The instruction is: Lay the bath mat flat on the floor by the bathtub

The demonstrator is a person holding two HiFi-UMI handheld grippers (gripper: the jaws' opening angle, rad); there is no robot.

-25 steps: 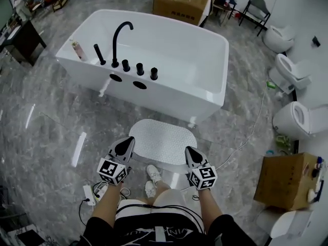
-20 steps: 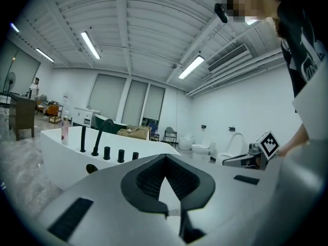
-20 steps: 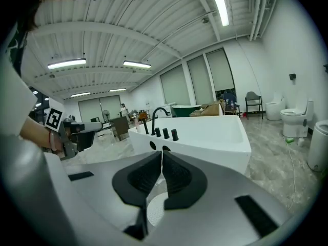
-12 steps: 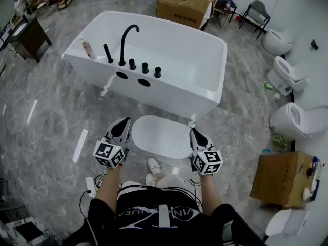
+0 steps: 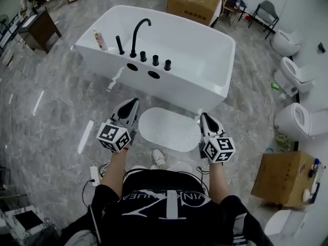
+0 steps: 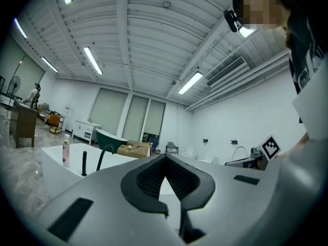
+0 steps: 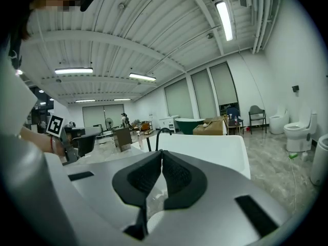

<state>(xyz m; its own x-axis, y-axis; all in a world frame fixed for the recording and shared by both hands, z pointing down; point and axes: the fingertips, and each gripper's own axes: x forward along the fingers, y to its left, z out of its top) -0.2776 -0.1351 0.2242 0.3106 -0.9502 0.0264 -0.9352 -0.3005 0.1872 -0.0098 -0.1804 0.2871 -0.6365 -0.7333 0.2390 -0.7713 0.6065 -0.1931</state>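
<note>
The white oval bath mat (image 5: 169,129) lies flat on the grey marble floor, just in front of the white bathtub (image 5: 171,95). My left gripper (image 5: 134,102) hangs above the mat's left side and my right gripper (image 5: 203,116) above its right side. Both are lifted off the mat and point toward the tub. In the left gripper view the jaws of the left gripper (image 6: 164,159) meet at their tips with nothing between them. The right gripper (image 7: 161,152) is shut and empty too, with the tub (image 7: 215,150) beyond it.
A black faucet (image 5: 139,32) and a pink bottle (image 5: 98,39) stand on the tub's rim. Toilets (image 5: 300,119) line the right wall, with a cardboard box (image 5: 283,179) near them and another (image 5: 197,3) behind the tub. A cable (image 5: 256,124) crosses the floor right of the mat; a power strip (image 5: 94,175) lies at the left.
Both grippers have risen from the mat's near corners and spread to its sides. The mat stays flat on the floor, and the head view has drawn back a little.
</note>
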